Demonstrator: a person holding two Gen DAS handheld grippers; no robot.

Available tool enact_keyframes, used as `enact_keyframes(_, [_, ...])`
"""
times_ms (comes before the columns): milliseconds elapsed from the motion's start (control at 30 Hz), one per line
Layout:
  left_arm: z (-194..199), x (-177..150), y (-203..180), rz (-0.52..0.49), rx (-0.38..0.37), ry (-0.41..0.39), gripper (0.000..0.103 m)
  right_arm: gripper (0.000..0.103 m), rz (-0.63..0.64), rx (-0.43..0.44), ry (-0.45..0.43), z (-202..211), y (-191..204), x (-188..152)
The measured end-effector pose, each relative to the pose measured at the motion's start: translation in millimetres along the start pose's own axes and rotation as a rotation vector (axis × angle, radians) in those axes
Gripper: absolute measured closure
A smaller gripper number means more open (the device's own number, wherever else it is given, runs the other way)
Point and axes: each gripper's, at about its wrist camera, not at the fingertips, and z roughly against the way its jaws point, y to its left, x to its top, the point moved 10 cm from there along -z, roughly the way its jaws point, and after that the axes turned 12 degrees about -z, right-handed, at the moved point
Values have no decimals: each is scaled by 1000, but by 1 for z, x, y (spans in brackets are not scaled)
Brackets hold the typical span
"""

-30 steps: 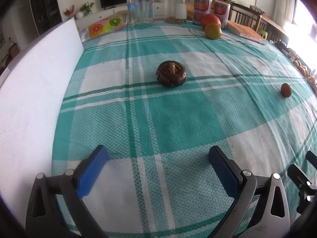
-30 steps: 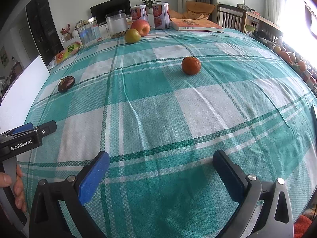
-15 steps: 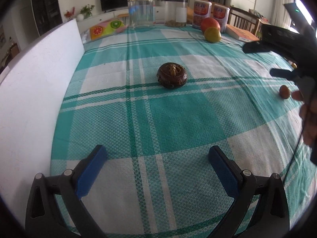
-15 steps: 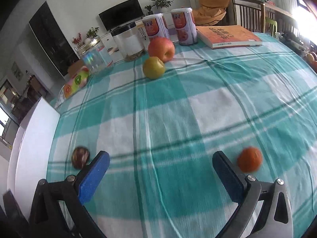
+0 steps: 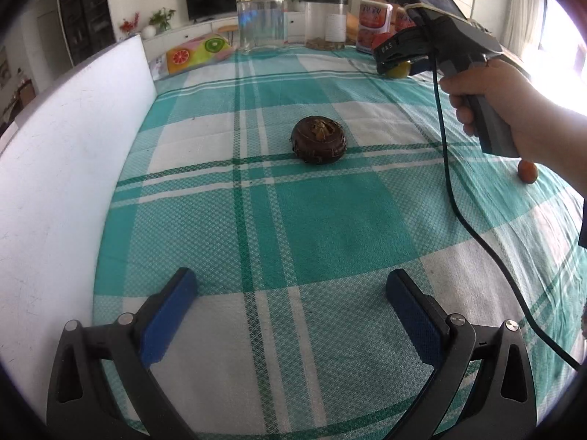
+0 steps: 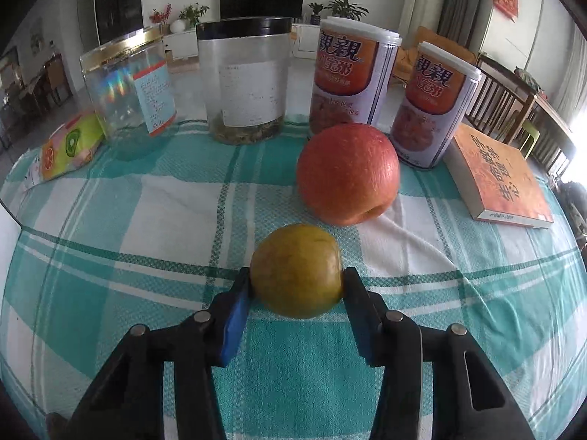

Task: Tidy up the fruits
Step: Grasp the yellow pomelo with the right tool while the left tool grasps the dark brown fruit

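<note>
My right gripper (image 6: 296, 286) is shut on a yellow-green fruit (image 6: 296, 270) that rests on the checked tablecloth; its blue pads press both sides. A red apple (image 6: 347, 173) sits just behind it. In the left wrist view the right gripper (image 5: 398, 66) is at the far right with the yellow-green fruit (image 5: 399, 70) mostly hidden under it. My left gripper (image 5: 290, 297) is open and empty, low over the cloth. A dark brown round fruit (image 5: 319, 140) lies ahead of it. A small orange fruit (image 5: 527, 171) lies at the right.
Two clear jars (image 6: 128, 88) (image 6: 244, 80) and two tall cans (image 6: 352, 80) (image 6: 436, 106) stand behind the apple. An orange book (image 6: 499, 179) lies at the right. A fruit-print packet (image 6: 66, 146) lies at the left. A white board (image 5: 55, 168) borders the table's left edge.
My right gripper moved across the table to the far side and shut on the yellow-green fruit. My left gripper has barely moved.
</note>
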Motion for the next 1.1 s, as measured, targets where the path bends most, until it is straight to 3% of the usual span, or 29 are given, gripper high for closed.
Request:
enact_keyframes(200, [0, 0, 0, 0, 0, 0, 0, 54, -168, 167, -24, 76, -19, -41])
enact_keyframes(367, [0, 0, 0, 0, 1, 0, 0, 54, -207, 279, 41, 151, -22, -136])
enact_keyframes(433, [0, 0, 0, 0, 1, 0, 0, 54, -213, 274, 73, 177, -32, -181])
enact_keyframes(600, [0, 0, 0, 0, 1, 1, 0, 54, -163, 131, 83, 203, -53, -264])
enact_keyframes(833, [0, 0, 0, 0, 2, 1, 0, 53, -132, 120, -7, 211, -61, -278])
enact_keyframes(933, [0, 0, 0, 1, 2, 1, 0, 41, -128, 104, 3, 208, -61, -282])
enact_keyframes(1000, [0, 0, 0, 0, 2, 1, 0, 24, -112, 73, 4, 206, -61, -284])
enact_keyframes(1100, [0, 0, 0, 0, 2, 1, 0, 20, -89, 56, 9, 202, -59, -285])
